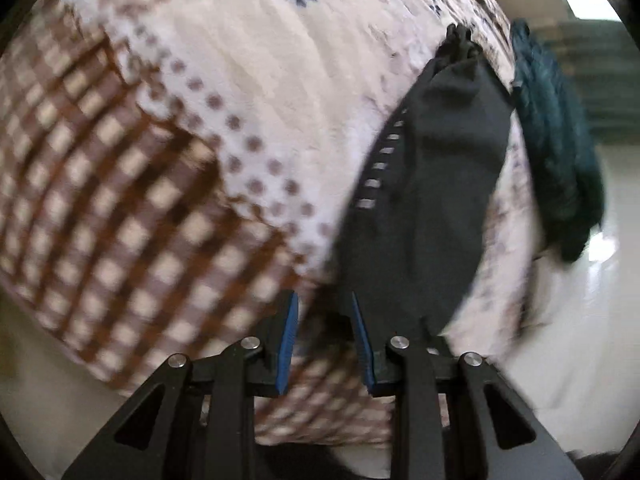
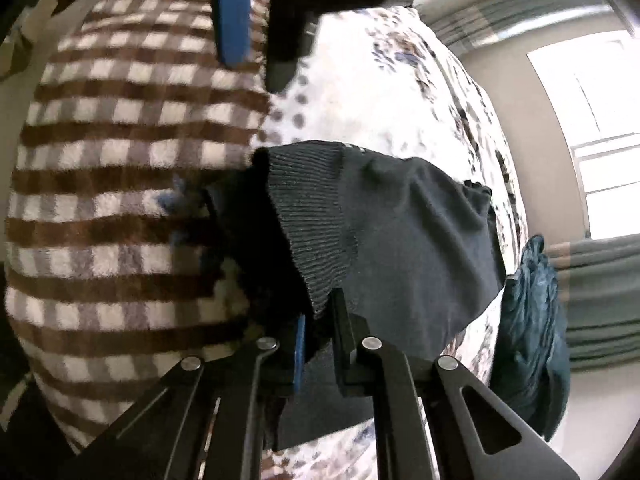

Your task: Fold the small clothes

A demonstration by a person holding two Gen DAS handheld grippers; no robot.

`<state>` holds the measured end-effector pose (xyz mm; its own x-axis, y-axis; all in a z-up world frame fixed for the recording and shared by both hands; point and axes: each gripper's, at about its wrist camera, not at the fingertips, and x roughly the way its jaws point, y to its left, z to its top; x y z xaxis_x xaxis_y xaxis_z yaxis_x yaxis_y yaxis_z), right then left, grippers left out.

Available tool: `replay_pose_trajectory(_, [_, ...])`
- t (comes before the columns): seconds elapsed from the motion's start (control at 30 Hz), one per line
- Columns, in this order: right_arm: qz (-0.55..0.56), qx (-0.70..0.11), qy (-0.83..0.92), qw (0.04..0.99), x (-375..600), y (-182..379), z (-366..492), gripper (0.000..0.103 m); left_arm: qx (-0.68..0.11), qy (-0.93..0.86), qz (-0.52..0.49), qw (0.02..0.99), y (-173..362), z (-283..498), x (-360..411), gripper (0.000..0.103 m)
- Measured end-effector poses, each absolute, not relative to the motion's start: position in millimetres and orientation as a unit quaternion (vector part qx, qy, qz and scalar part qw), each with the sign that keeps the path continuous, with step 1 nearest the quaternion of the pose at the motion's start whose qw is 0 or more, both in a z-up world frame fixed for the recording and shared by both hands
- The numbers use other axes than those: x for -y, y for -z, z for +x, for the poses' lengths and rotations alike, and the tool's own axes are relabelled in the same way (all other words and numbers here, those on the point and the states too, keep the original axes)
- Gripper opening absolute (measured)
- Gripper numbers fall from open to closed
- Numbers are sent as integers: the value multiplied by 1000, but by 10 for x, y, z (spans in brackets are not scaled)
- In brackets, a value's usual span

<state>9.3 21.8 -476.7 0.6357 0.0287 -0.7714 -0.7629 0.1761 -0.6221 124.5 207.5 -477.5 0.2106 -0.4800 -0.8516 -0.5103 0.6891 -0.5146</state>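
On top of a fleecy blanket [image 1: 256, 92], part brown-and-cream check and part white with dots and blue sprigs, lies a dark sock [image 1: 436, 168], long and flat, its far end bunched into a small knot; a row of pale dashes runs along the sock's left edge in the left wrist view; beyond the sock's right side, at the blanket's edge, sits a dark teal cloth [image 1: 556, 152], crumpled and apart from the sock.

The left gripper [image 1: 325, 308] stands at the sock's near end with its blue-padded fingers [image 1: 289, 336] parted a little; the right-hand finger touches or sits just under the sock's hem, the left-hand one over the checked blanket; nothing is clamped between them.

From the right wrist view the sock [image 2: 400, 240] shows a ribbed cuff turned toward the camera, lifted and folded back over the sock's body; the right gripper [image 2: 320, 320] is closed on that cuff, its fingers [image 2: 300, 344] nearly together with the ribbed fabric pinched between them; the teal cloth [image 2: 528, 332] hangs to the sock's right, by the blanket [image 2: 120, 152] edge; above the sock the left gripper [image 2: 260, 52] reaches into frame with its blue pad showing, clear of the fabric there; a bright window [image 2: 592, 128] lies beyond the sock, to its right.
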Motion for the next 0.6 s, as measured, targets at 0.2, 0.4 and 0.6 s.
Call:
replay_pose_trajectory(0.2, [-562,-321,-288,705,-139,4681,18,7,-617,9,-482,622,4965,1232,-1914,24])
replay_pose_trajectory(0.4, [-572,-336,-283,693,-142,4821,37,7,-623,-4,-500,601,4976,1251,-1902,24])
replay_pose_trajectory(0.6, [-584,-336,-275,685,-210,5003,217,7,-627,-12,-486,609,4963,1223,-1985,24])
